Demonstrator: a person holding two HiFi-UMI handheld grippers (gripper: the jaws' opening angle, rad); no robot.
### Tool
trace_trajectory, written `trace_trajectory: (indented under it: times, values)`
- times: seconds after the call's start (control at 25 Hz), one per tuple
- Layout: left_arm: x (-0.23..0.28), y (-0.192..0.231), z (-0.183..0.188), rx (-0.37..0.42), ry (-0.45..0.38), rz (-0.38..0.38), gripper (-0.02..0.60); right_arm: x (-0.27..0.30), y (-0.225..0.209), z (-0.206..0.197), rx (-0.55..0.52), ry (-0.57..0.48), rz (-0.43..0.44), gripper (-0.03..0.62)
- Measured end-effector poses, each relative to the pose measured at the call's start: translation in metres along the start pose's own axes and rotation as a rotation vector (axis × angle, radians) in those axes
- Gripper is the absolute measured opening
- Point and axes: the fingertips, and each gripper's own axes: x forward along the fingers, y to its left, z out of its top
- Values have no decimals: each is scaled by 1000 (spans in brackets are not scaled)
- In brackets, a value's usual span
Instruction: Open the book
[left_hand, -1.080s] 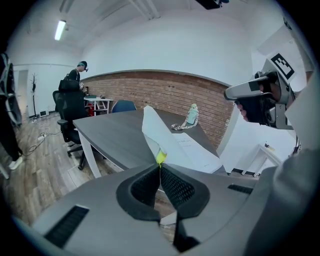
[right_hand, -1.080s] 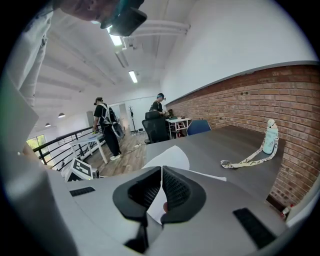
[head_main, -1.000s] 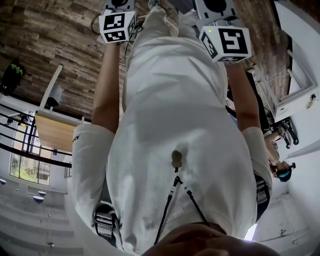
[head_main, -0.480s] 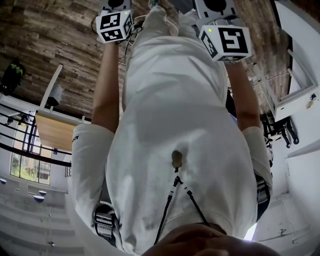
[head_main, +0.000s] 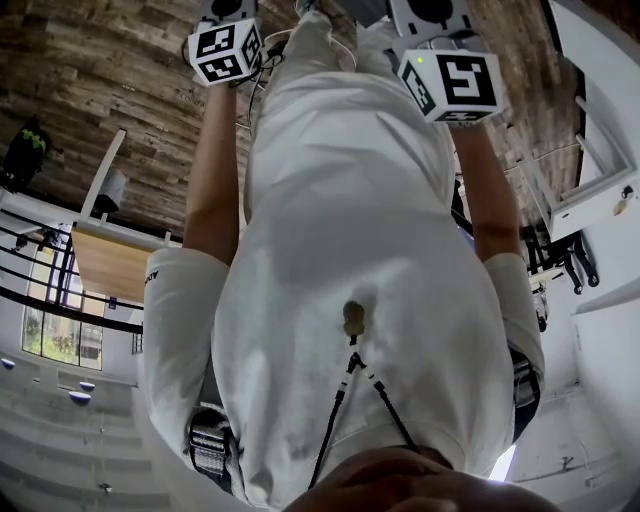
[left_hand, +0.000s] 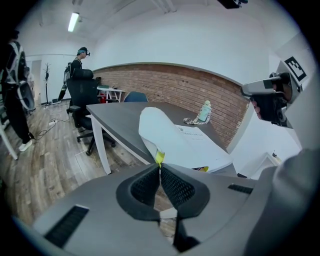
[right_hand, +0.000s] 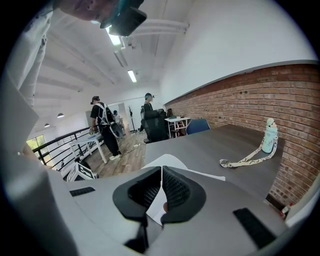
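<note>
In the left gripper view a white book (left_hand: 200, 147) lies on a dark grey table (left_hand: 120, 122). Its cover (left_hand: 157, 131) is lifted and curls up toward me. My left gripper (left_hand: 160, 167) is shut on the cover's near edge, where a yellow tab (left_hand: 159, 157) shows at the tips. In the right gripper view my right gripper (right_hand: 162, 172) is shut on a white page (right_hand: 167, 162), which rises behind the jaws and shows again below them. The head view shows only the person's white shirt and the two marker cubes, left (head_main: 225, 50) and right (head_main: 450, 85); the jaws are out of sight there.
A lanyard (right_hand: 245, 160) and a small bottle (right_hand: 270, 135) lie on the table by the brick wall (right_hand: 260, 95). Black office chairs (left_hand: 80, 92) stand at the table's far end. Other people (right_hand: 105, 127) stand further back on the wooden floor (left_hand: 40, 160).
The left marker cube has shifted slightly left and tilted in the head view. The right cube has stayed in place.
</note>
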Motion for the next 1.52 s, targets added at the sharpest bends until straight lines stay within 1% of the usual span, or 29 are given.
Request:
trace_trajectory:
  times: [0.24,0.48,1.04,1.28,1.36,1.52]
  values:
    - [3,6,-4,-48,11,26,28,-3,-5,0,3,-1,-11,37]
    - [4,8,-10,-96,16,36,28,-7,-7,-3,9,-1,-18,37]
    - [14,11,-27,-179,55,44,28,-17,-13,-8,12,-6,-31,37]
    - [20,18,-33,-212,67,61,28,-14,-14,-9,9,-4,-34,37]
    - [21,16,-36,-233,75,59,28,-17,-15,-8,9,-5,-36,37]
    - [22,13,-43,-305,84,62,28,-24,-17,-12,9,-7,-38,37]
